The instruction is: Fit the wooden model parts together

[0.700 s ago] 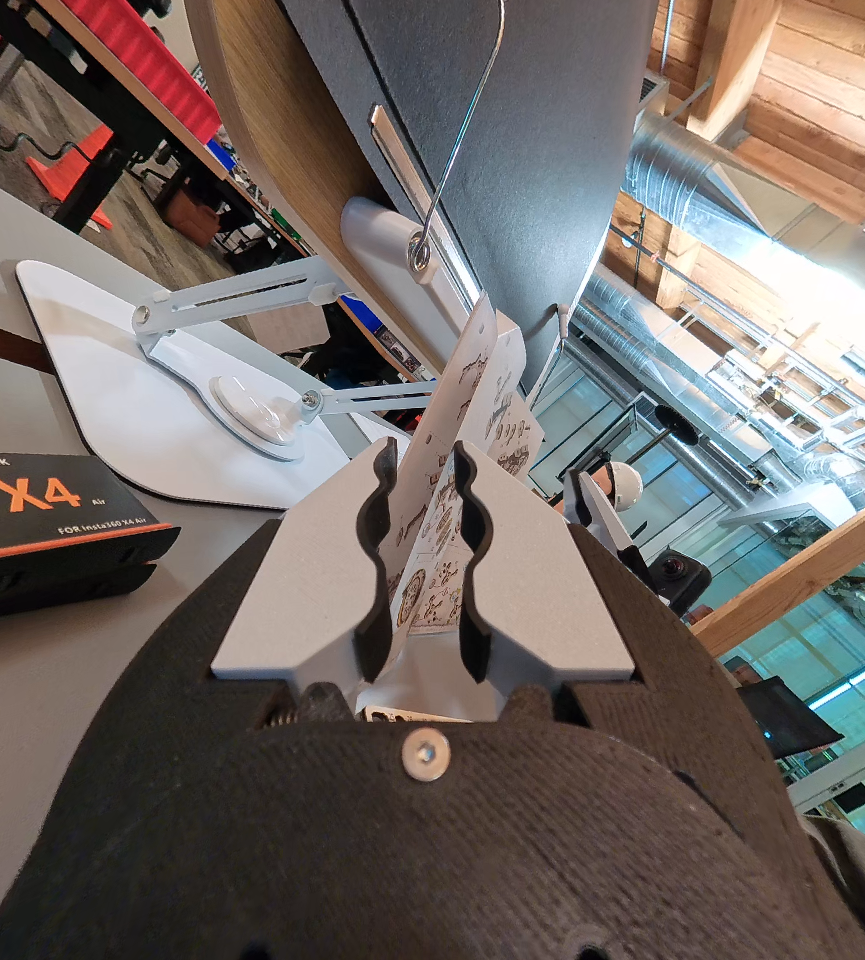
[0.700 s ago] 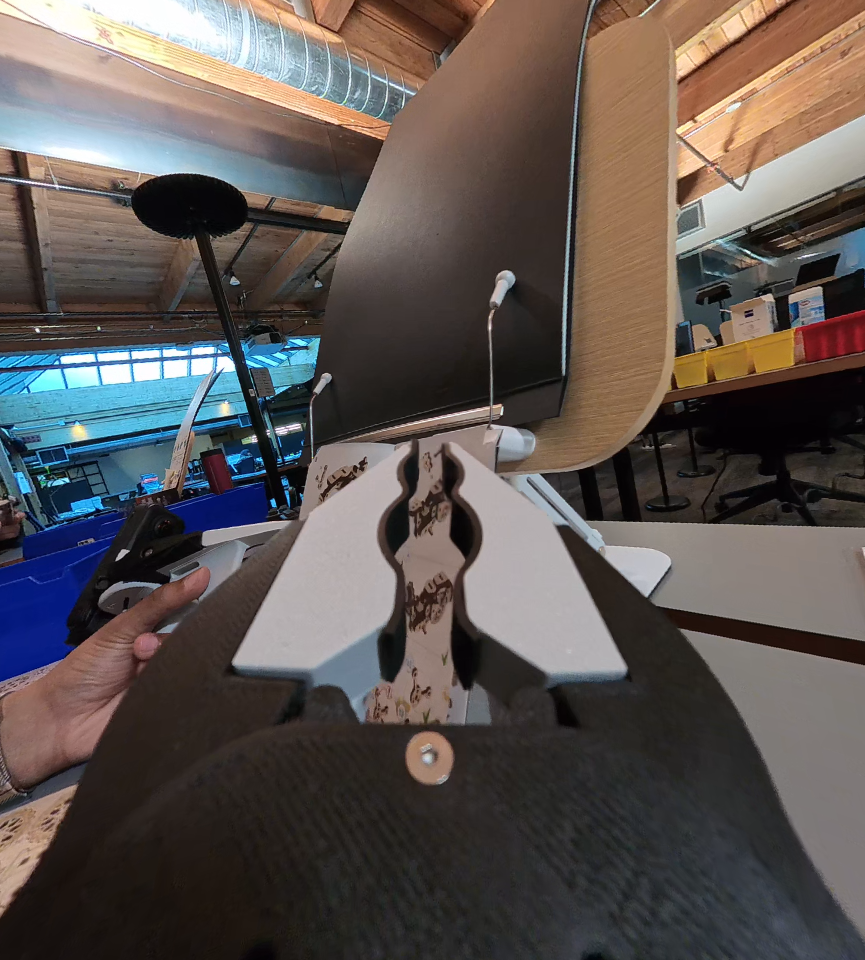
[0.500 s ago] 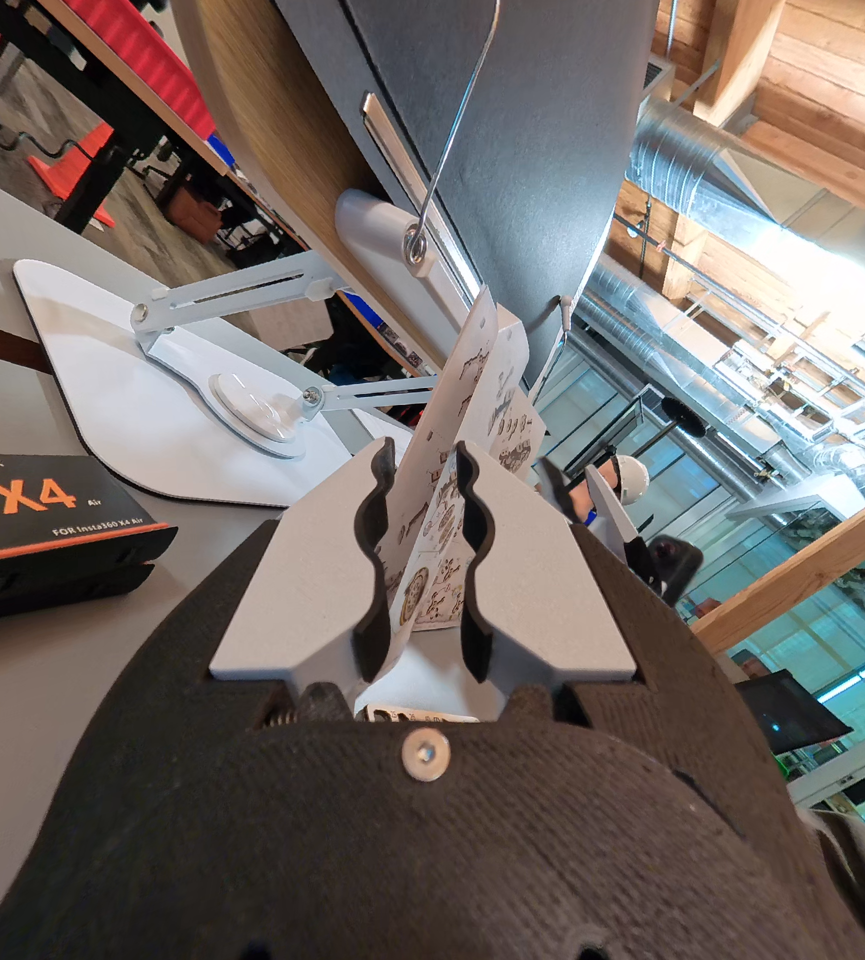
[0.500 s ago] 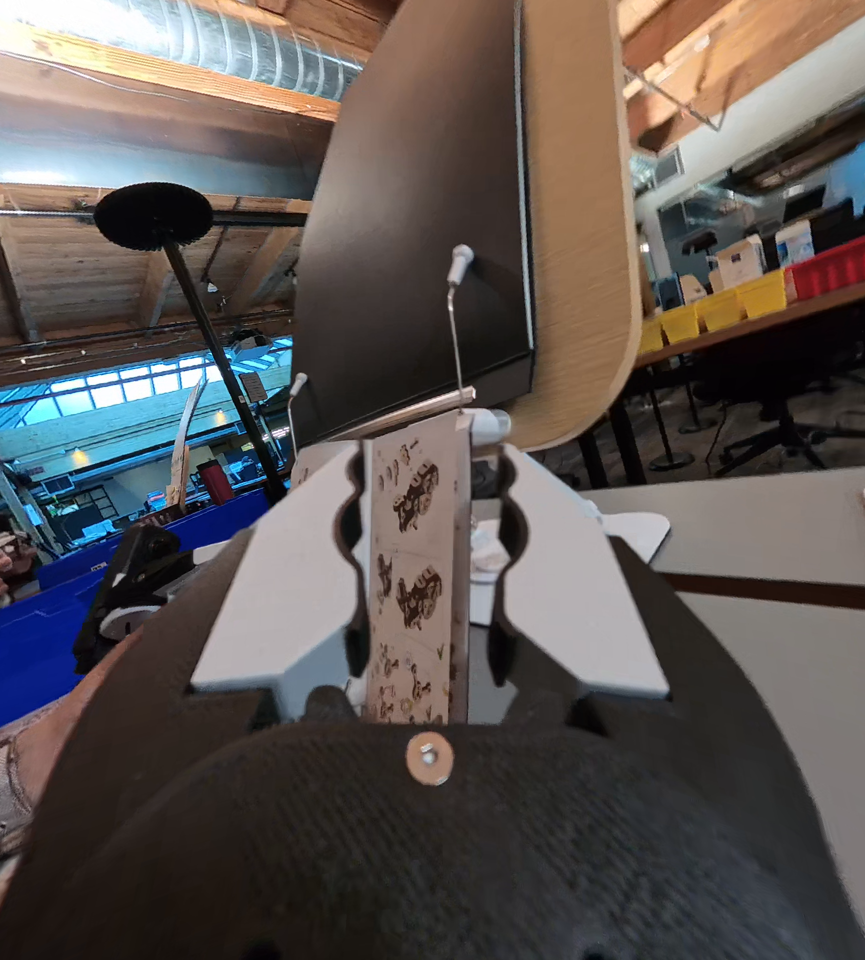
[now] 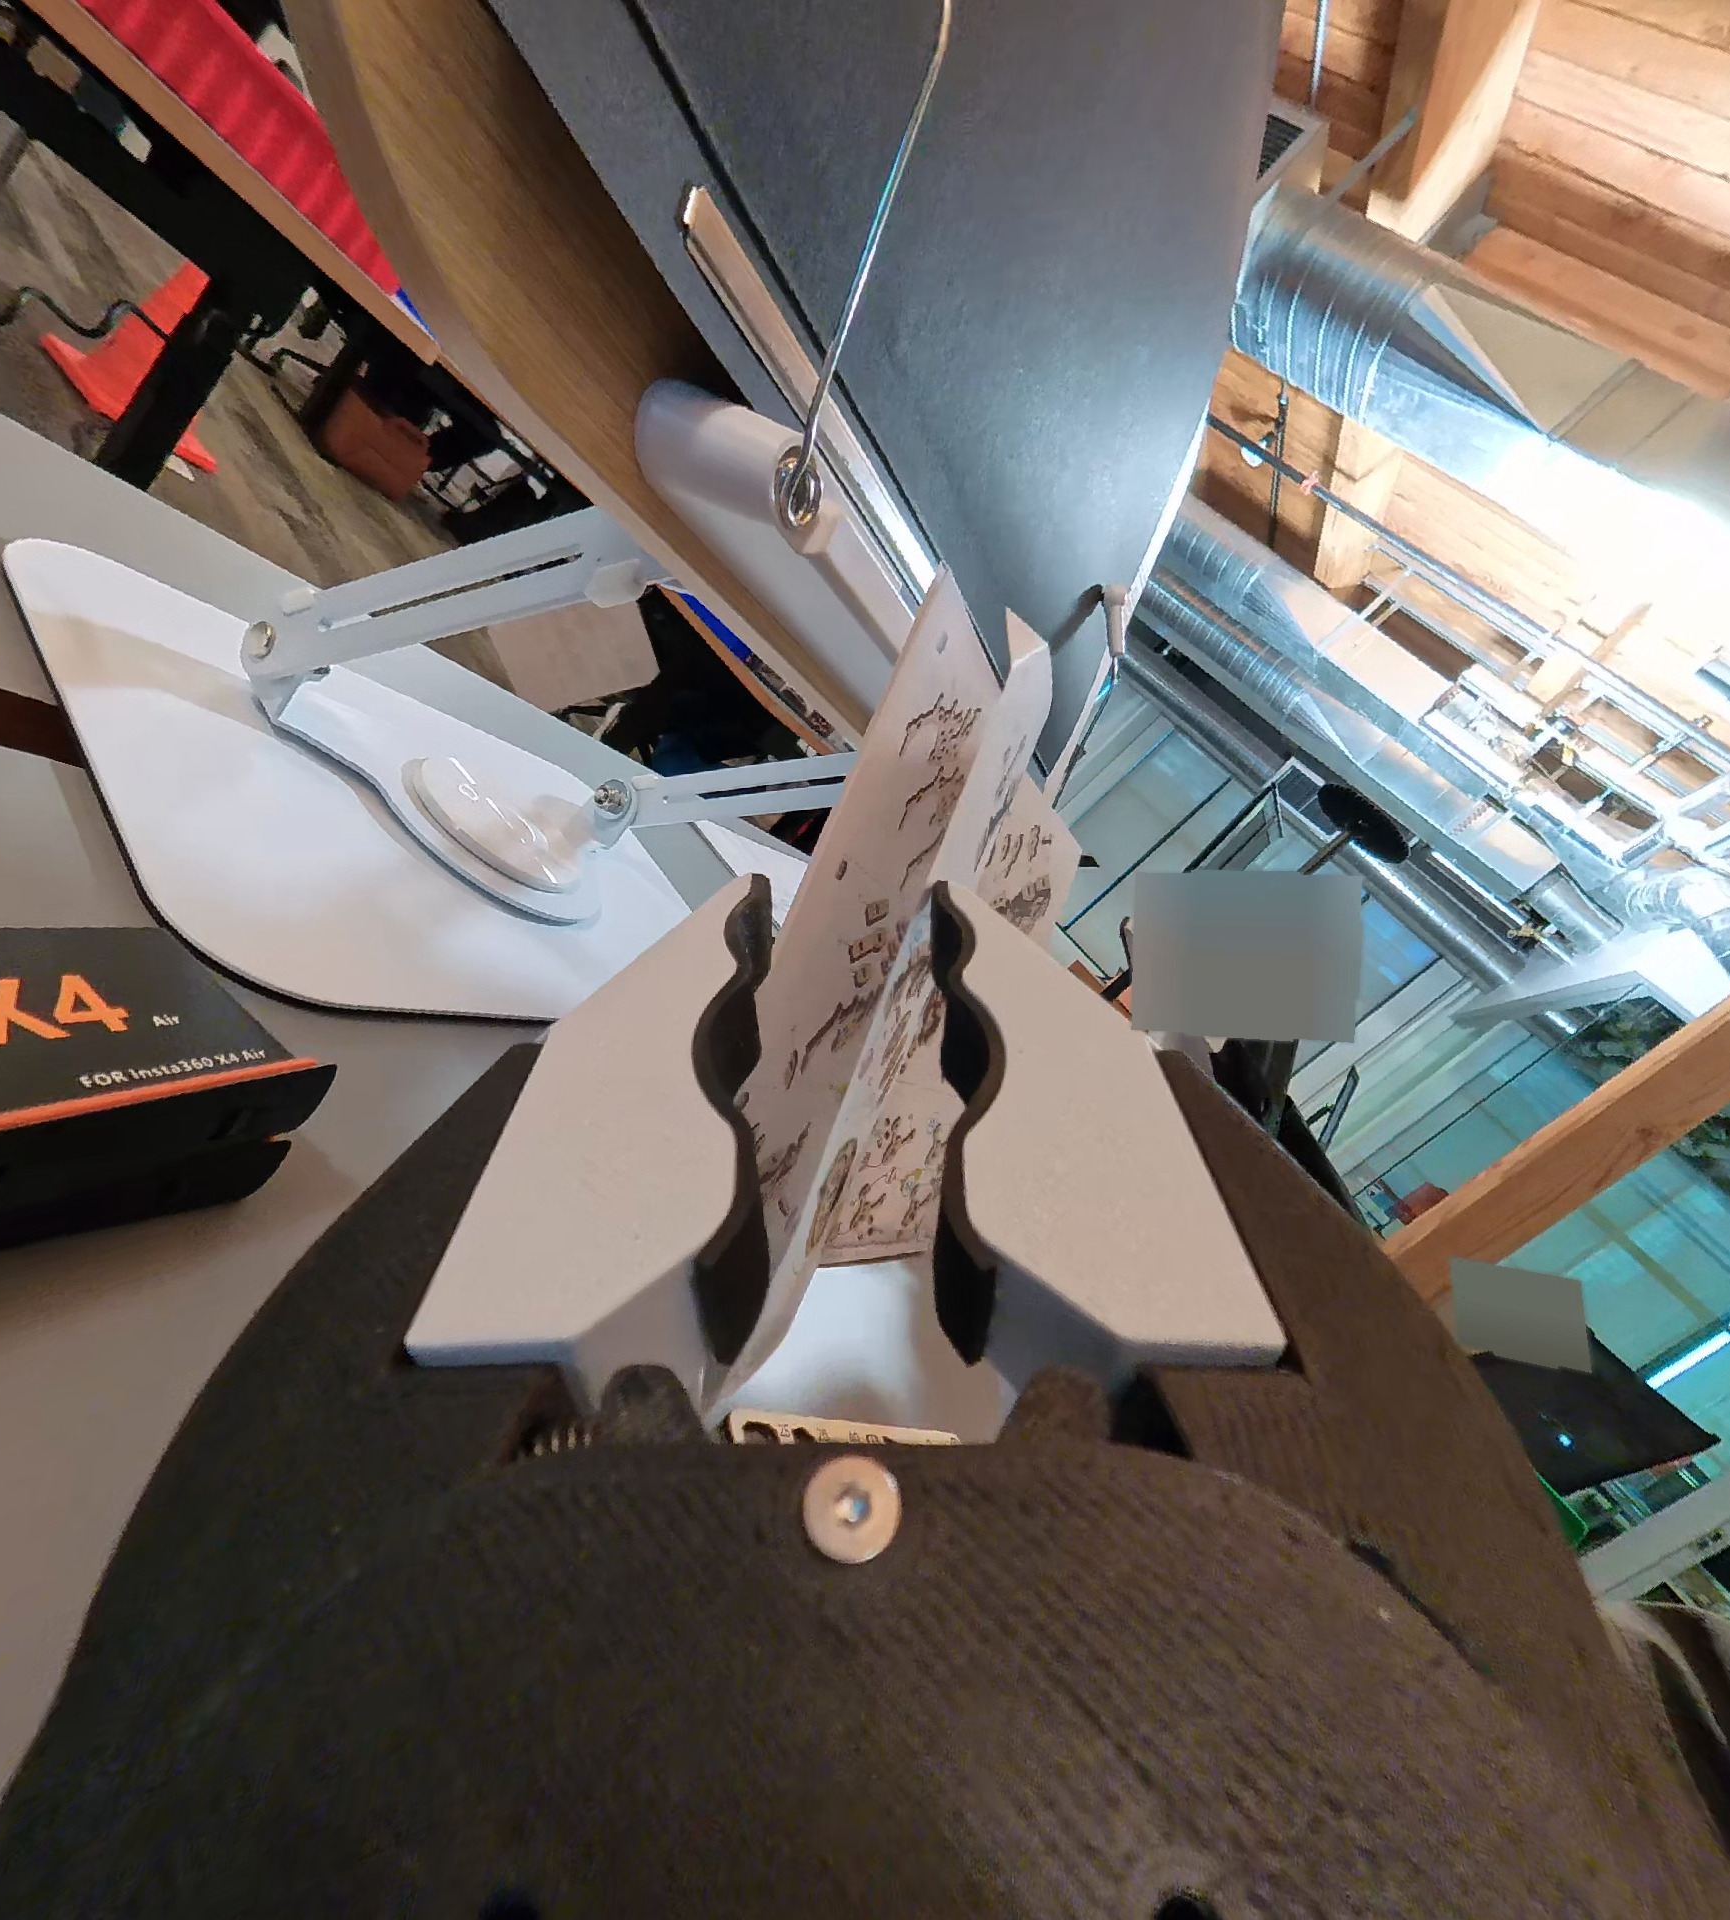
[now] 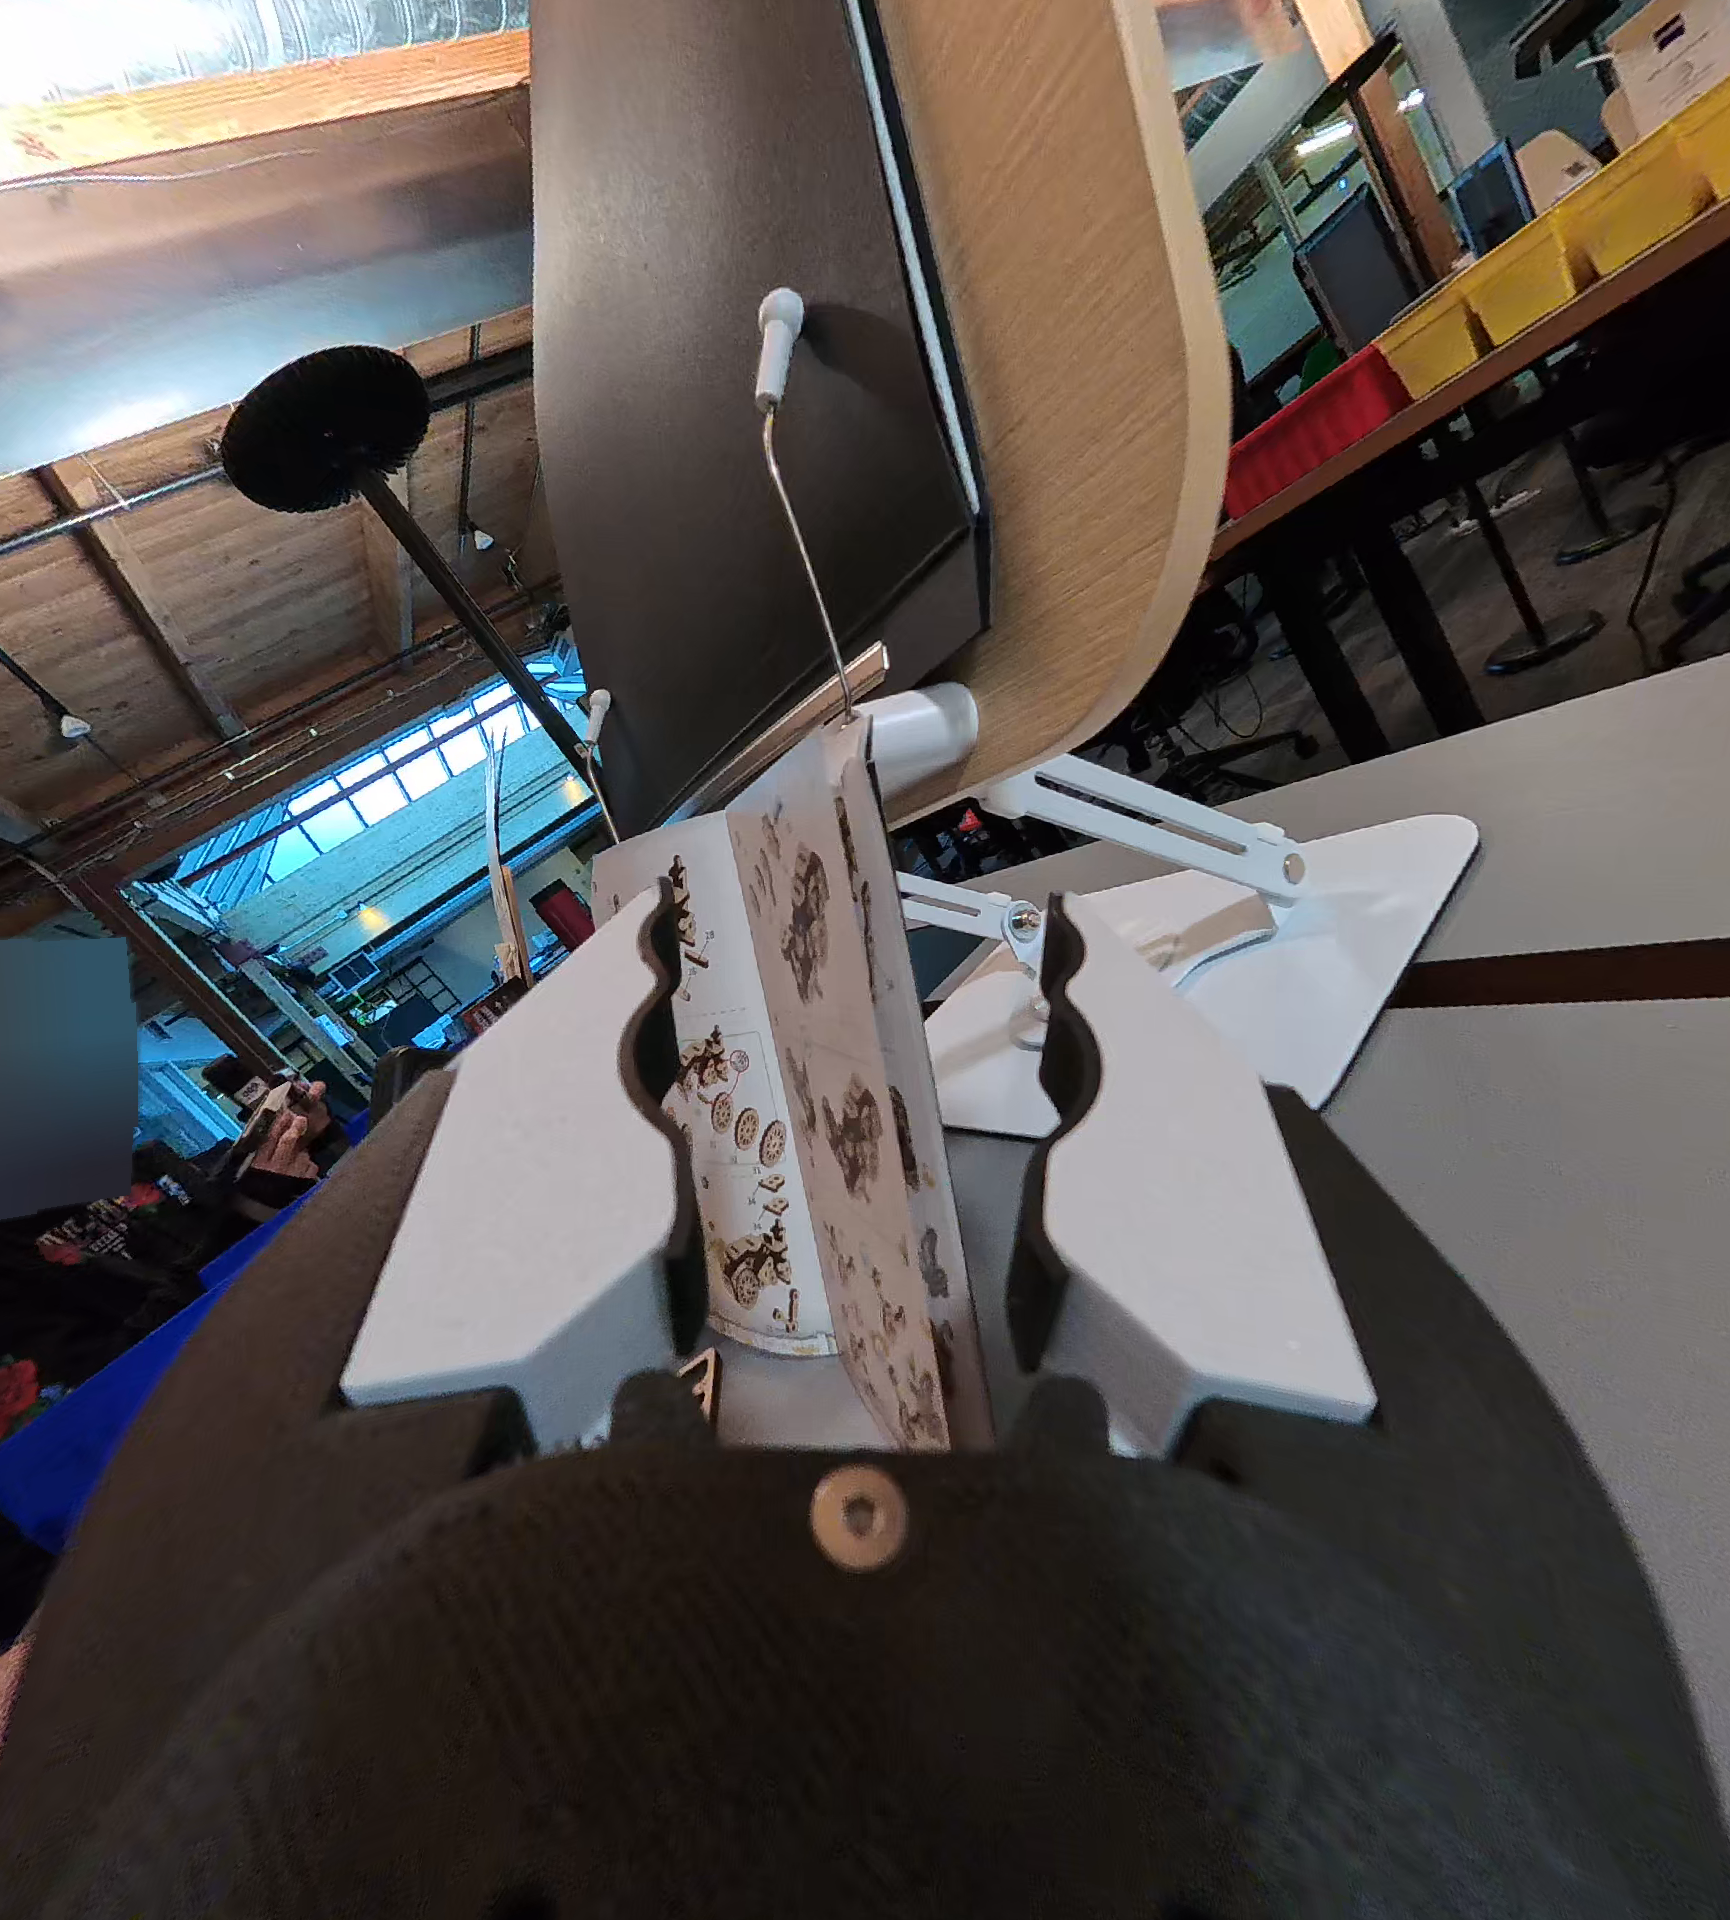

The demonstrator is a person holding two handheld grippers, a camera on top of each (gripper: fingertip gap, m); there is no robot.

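While the left hand-held gripper (image 5: 850, 1091) loosely brackets the booklet (image 5: 882, 997), the right (image 6: 856, 1132) gapes; only it shows page diagrams.

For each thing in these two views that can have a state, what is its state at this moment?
Left gripper: partly open, a booklet page between its fingers, grip unclear.
Right gripper: open wide, holding nothing.
Booklet: open, upright, pages fanned.
Book stand: on the table, its board tilted up.
Page wire: raised, not pressing on a page.
Black box: closed, flat on the table.

Black box (image 5: 61, 1081), white stand base (image 5: 217, 769)
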